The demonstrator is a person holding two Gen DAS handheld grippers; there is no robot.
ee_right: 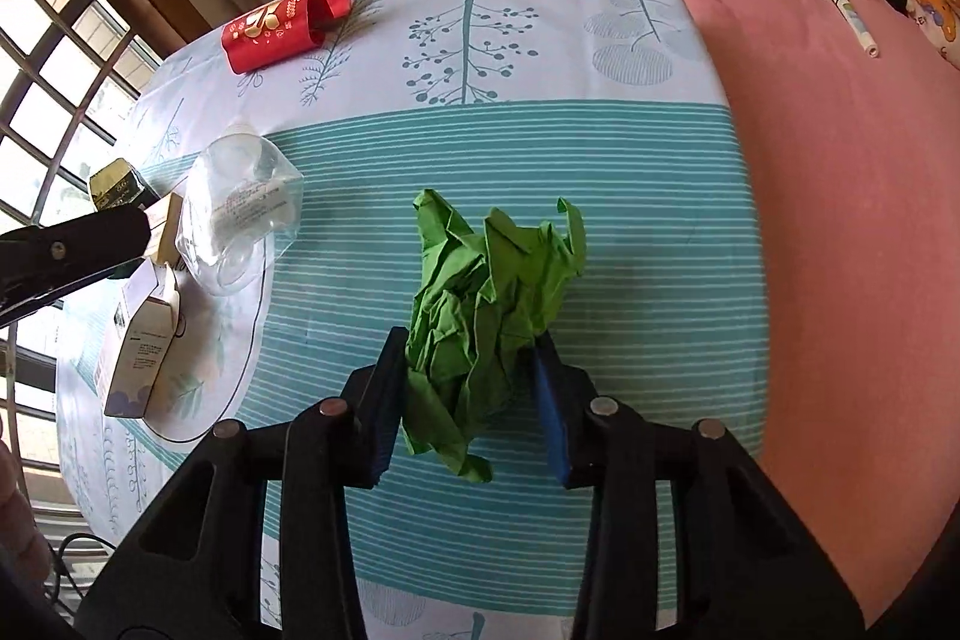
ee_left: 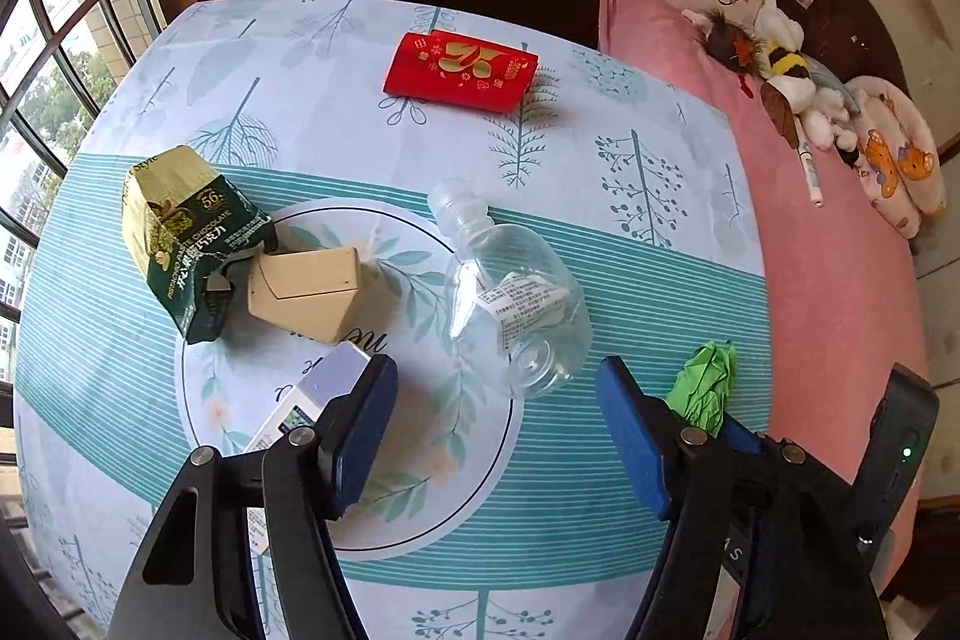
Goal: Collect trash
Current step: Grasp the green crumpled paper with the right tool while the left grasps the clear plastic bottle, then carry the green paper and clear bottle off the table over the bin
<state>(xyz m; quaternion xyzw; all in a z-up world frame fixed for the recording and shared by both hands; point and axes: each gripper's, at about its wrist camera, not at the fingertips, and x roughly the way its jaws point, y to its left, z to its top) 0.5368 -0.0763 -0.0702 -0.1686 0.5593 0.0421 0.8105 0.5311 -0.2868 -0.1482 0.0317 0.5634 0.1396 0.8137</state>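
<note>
Tool positions over scattered trash on a cloth-covered table (ee_right: 600, 142). The right tool (ee_right: 474, 370) is closed around a crumpled green paper wad (ee_right: 486, 292); both pads press its lower flanks, and the bulk of the wad projects forward beyond the tips, its long axis roughly in line with the fingers. Whether the wad is lifted clear of the cloth cannot be told. The left tool (ee_left: 498, 430) has its jaws wide apart and empty. Directly ahead of the left tool, slightly right of centre, lies a clear plastic bottle (ee_left: 510, 292) on its side, base towards the tool and neck pointing away and leftward, so its long axis runs nearly along the fingers. The left tool is the nearer to it. Farther left lie a lilac-white carton (ee_left: 306, 400), a beige box (ee_left: 306, 292) and a green chocolate wrapper (ee_left: 186, 232); a red envelope (ee_left: 462, 70) lies well beyond.
</note>
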